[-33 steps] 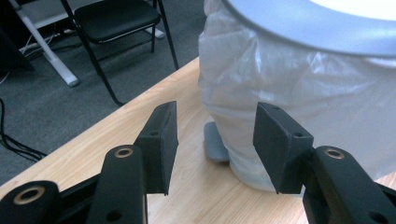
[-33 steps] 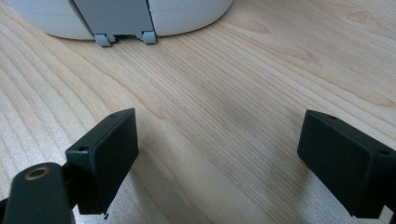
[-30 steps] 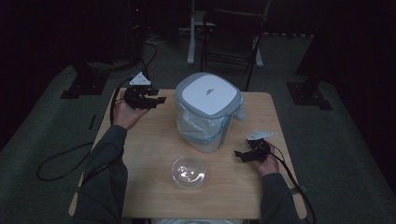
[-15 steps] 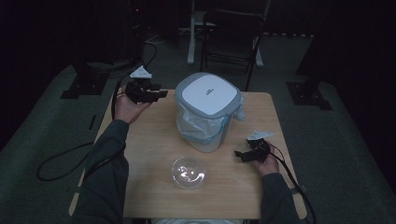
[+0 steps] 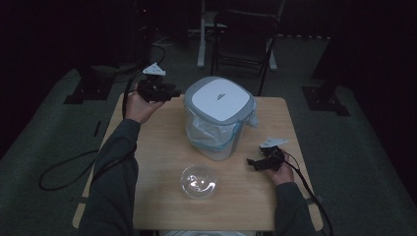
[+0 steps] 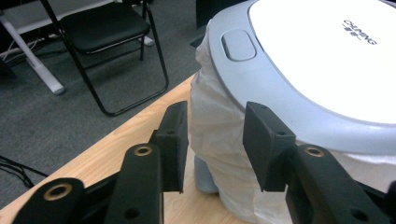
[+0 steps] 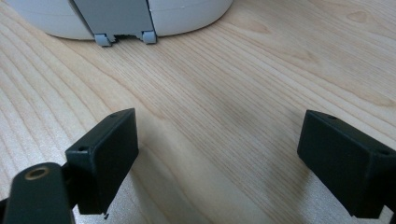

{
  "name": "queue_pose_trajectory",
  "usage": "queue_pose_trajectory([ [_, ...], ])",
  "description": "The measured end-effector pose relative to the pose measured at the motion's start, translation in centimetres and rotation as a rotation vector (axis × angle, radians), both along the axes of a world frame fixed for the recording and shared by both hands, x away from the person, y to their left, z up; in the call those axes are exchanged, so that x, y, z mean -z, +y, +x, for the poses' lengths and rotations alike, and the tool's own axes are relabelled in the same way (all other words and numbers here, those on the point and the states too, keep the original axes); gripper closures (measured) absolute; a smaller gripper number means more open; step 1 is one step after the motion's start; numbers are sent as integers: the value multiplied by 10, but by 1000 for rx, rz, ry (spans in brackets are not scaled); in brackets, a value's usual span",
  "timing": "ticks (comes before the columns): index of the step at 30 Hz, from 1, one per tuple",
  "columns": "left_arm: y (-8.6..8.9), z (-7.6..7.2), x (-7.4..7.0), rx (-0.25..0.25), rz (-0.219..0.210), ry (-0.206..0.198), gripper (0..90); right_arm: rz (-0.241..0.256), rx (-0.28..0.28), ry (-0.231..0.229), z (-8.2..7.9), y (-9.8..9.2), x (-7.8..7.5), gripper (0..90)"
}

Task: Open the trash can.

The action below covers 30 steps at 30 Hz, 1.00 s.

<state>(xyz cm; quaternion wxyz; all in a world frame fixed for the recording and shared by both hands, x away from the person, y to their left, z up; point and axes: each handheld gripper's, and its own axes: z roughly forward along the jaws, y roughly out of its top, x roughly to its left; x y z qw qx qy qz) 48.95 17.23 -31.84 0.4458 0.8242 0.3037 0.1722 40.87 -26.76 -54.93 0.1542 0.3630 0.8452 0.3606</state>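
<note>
Now the left gripper (image 6: 212, 140), jaws half-open and empty, is facing the bin (image 6: 299, 93) at upper right, nearer than the right gripper (image 5: 255, 163).

My jaws are matt black plastic. The table (image 5: 162, 162) is smooth pale wood. The bin (image 5: 219, 118) has a smooth plastic lid and a crinkly bag; the bowl (image 5: 198, 181) is shiny and clear.

One bin (image 5: 218, 118), one glass bowl (image 5: 198, 181)

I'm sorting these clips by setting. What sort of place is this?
Probably an office or lab room used for recording, not a home: a lone wooden table on grey carpet, a black folding chair behind it, and dark stand bases alongside.
</note>
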Motion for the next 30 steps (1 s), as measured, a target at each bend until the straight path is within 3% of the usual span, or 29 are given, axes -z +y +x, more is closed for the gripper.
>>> queue_pose_trajectory([
  [14,-19,6,-8,11,-31,-7,814,1,1,0,0,0,0,116],
  [18,-24,7,-8,6,-16,-17,891,1,1,0,0,0,0,116],
  [30,-40,15,-7,6,-24,-8,900,1,1,0,0,0,0,116],
])
